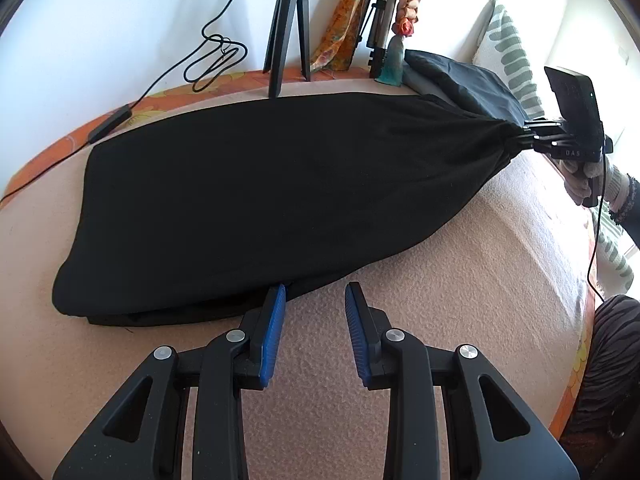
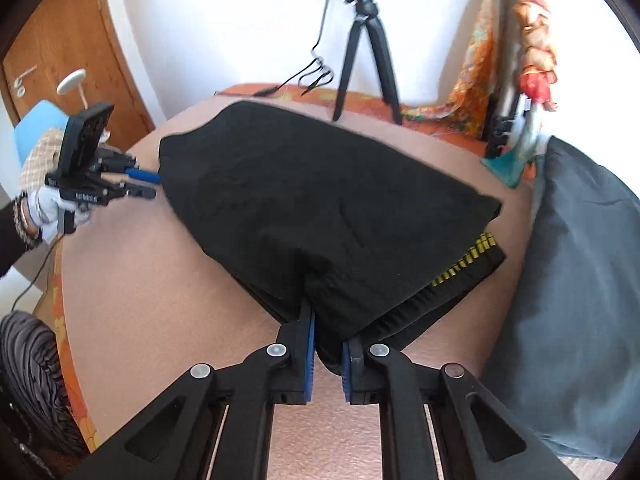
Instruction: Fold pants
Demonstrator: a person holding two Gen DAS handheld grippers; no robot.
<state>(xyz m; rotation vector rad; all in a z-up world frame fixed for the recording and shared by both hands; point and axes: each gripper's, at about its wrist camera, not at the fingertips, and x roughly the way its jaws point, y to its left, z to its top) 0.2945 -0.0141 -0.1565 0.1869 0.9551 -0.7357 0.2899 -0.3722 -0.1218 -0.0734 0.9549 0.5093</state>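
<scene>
The black pants (image 1: 260,192) lie folded lengthwise on the pink bedspread (image 1: 460,300). My left gripper (image 1: 316,292) is open and empty at the pants' near edge, its left blue pad touching the cloth. In the right wrist view it shows at the pants' far left end (image 2: 150,184). My right gripper (image 2: 328,328) is shut on a bunched end of the pants (image 2: 320,200), lifted a little. A yellow-marked waistband (image 2: 468,258) shows beneath the top layer. In the left wrist view the right gripper (image 1: 520,134) pinches the gathered cloth at the far right.
A black tripod (image 1: 288,28) and cable (image 1: 216,56) stand at the bed's far edge against the wall. A dark grey pillow (image 2: 572,288) lies right of the pants. A patterned pillow (image 1: 508,48) and hanging scarves (image 1: 406,0) are behind. The orange flowered sheet (image 1: 60,148) rims the bed.
</scene>
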